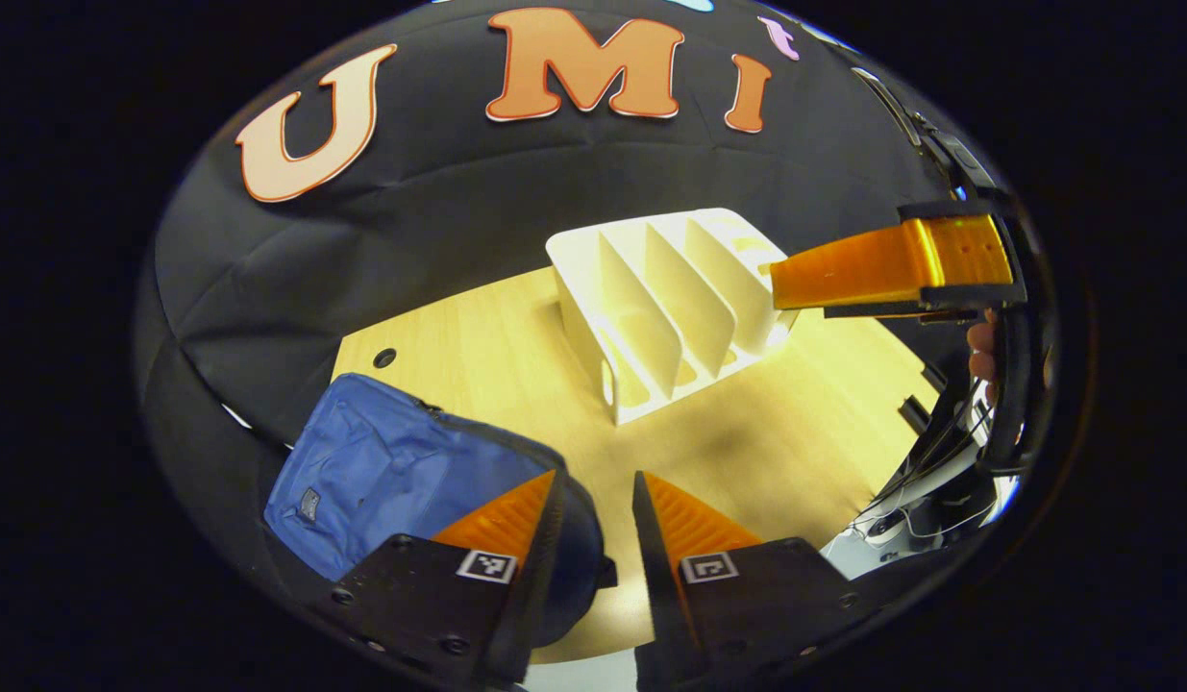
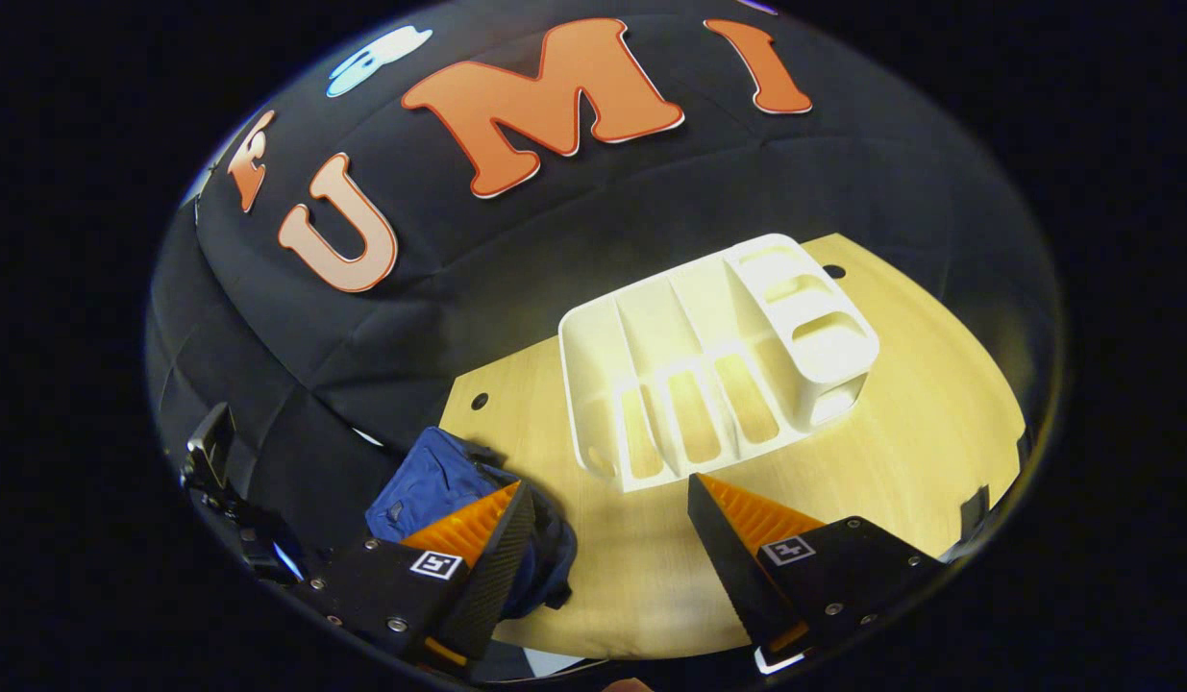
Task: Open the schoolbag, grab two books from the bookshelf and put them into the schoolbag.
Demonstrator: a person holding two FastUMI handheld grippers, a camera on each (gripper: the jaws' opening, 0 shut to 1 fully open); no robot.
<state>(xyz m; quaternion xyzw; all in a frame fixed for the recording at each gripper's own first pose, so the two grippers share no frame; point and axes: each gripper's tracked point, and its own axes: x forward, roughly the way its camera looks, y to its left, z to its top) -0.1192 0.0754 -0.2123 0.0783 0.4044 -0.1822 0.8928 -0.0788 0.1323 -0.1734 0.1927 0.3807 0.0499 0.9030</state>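
A blue schoolbag (image 1: 382, 476) lies flat at the table's near left corner; I cannot tell whether its zip is undone. My left gripper (image 1: 598, 509) hovers open just above its right end, with nothing between the fingers. A white slotted bookshelf (image 1: 670, 308) stands mid-table, and the slots that show are bare. In the left gripper view the right gripper (image 1: 780, 281) reaches in from the right, level with the shelf's far end, held by a hand (image 1: 982, 351). In the right gripper view my right gripper (image 2: 607, 500) stands wide open above the table, between the bag (image 2: 439, 481) and the bookshelf (image 2: 718, 365).
The light wooden table (image 1: 776, 452) has a small round hole (image 1: 384, 358) near its back left corner. Black cloth wall hangs close behind the table. Cables and dark gear (image 1: 929, 481) hang off the table's right edge.
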